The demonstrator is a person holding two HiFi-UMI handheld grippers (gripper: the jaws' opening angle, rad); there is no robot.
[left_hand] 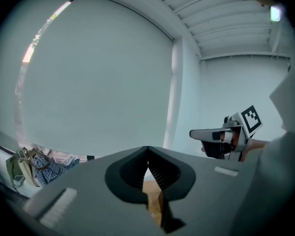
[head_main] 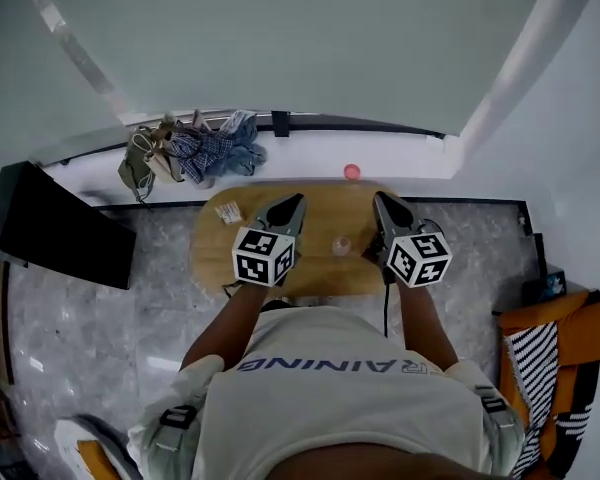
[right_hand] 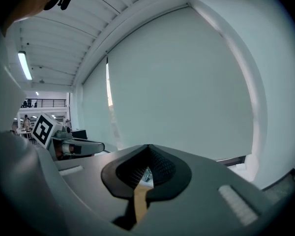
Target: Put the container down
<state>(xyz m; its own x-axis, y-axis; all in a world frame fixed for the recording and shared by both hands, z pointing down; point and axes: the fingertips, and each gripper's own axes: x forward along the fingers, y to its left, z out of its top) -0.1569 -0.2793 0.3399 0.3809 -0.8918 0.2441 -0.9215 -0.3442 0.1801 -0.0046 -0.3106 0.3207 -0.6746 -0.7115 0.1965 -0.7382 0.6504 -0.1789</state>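
Now, small clear container (head_main: 341,245): frame centre, on oval wooden table (head_main: 320,271), between the grippers.
Left gripper (left_hand: 147,149): jaws pressed together, empty.
Right gripper (right_hand: 148,147): likewise closed, empty.
Handling: probably light, slick, tippy; pinch the sidewall.

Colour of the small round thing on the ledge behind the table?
Pinkish red. The small round thing shows best in the head view.
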